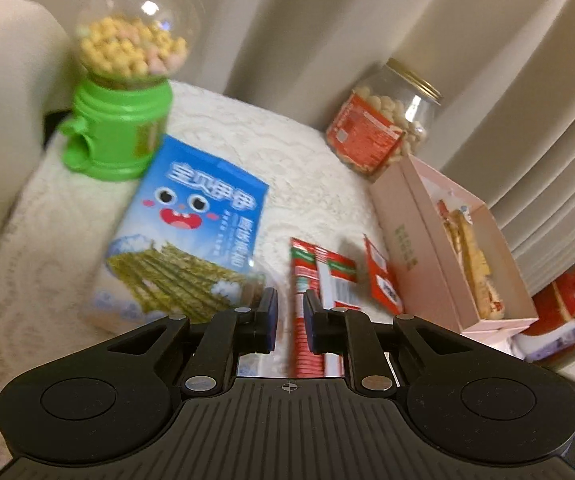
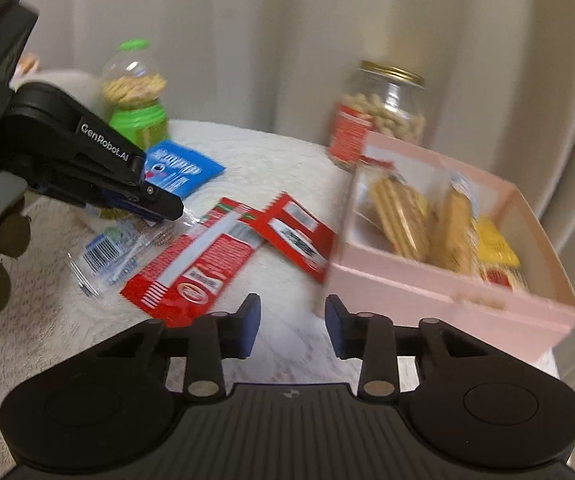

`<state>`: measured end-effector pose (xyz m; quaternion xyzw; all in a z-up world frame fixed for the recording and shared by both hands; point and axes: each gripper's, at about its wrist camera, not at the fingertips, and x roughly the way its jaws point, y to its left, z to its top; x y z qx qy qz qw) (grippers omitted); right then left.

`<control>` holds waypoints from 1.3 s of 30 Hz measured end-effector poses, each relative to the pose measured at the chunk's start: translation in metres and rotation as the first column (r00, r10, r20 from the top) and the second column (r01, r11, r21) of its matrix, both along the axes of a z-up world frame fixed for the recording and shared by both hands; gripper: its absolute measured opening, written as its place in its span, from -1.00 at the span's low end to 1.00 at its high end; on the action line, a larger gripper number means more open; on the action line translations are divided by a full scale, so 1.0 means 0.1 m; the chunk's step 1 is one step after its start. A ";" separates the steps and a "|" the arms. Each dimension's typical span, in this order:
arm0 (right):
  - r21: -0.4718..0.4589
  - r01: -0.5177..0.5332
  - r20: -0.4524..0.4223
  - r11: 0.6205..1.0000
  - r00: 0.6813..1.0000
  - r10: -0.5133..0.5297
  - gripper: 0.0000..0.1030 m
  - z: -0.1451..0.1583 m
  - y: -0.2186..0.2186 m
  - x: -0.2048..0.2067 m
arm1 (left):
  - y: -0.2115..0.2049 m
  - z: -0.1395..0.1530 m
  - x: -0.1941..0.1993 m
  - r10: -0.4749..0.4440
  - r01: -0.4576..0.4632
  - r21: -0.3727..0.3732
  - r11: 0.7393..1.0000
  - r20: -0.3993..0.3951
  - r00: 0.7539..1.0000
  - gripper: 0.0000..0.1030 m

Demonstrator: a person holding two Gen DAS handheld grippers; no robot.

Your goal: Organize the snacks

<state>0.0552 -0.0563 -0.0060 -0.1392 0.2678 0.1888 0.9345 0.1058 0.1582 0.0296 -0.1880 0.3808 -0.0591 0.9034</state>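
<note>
Black and nearly shut, the left gripper (image 1: 290,300) fills the bottom of its own view, with only a narrow slit between its blue pads. A bit of clear packet (image 1: 247,362) with printing on it shows just under the fingers. Through the slit a long red packet (image 1: 307,320) lies on the lace-covered table (image 1: 287,160). A small red sachet (image 1: 383,280) lies just right of it, next to the open pink box (image 1: 407,248) at the table's right edge. A blue seaweed bag (image 1: 199,216) lies left of the gripper, its top corner against a green candy dispenser (image 1: 119,136) at the far left edge. A gold-lidded glass jar (image 1: 383,128) of pale snacks stands at the far edge behind the box.

The right gripper (image 2: 292,312), seen from its own camera, hangs with its jaws apart and nothing between them, over bare cloth near the front corner of the pink box. Wrapped wafers (image 2: 403,216) stand inside the box. The left gripper reaches in from the left, its tips pinching the clear packet by one end. The rest of the clear packet trails down beside the long red packet.
</note>
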 end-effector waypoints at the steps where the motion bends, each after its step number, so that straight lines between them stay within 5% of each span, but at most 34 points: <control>1: -0.044 -0.006 0.026 0.999 1.000 0.007 -0.41 0.01 0.09 0.01 | 0.01 0.03 -0.03 0.007 -0.007 0.018 1.000 0.009 1.000 -0.67; 5: -0.228 -0.012 0.113 0.974 0.993 0.039 -0.43 -0.03 0.44 0.09 | 0.10 0.06 -0.13 0.015 -0.015 0.003 1.000 0.025 1.000 -0.65; 12: -0.419 0.030 0.176 0.907 0.983 0.048 -0.44 -0.34 0.80 0.35 | 0.32 0.05 -0.38 0.047 -0.045 -0.072 0.996 0.030 0.998 -0.65; 20: -0.452 0.074 0.193 0.889 0.981 0.016 -0.86 -0.29 0.93 0.69 | 0.51 -0.01 -0.51 0.092 -0.090 -0.129 0.988 0.012 0.996 -0.65; 23: -0.338 0.065 0.138 0.939 0.990 -0.019 -0.90 0.02 0.84 0.77 | 0.54 -0.04 -0.52 0.103 -0.102 -0.144 0.984 0.001 0.995 -0.66; 26: -0.111 0.014 0.047 0.994 0.999 -0.009 -0.90 0.51 0.57 0.66 | 0.55 -0.07 -0.53 0.112 -0.112 -0.158 0.981 -0.005 0.994 -0.66; 28: -0.011 -0.007 -0.002 1.000 1.000 0.007 -0.90 0.66 0.40 0.58 | 0.52 -0.07 -0.55 0.109 -0.109 -0.159 0.981 -0.008 0.994 -0.66; 33: 0.160 -0.010 -0.125 0.987 0.992 0.030 -0.90 0.75 -0.03 0.36 | 0.35 -0.03 -0.56 0.057 -0.057 -0.150 0.987 -0.005 0.998 -0.66; 39: 0.372 0.113 -0.354 0.922 0.935 0.028 -0.90 0.35 -0.84 0.16 | 0.00 0.14 -0.47 -0.023 0.025 -0.111 0.994 0.023 0.999 -0.66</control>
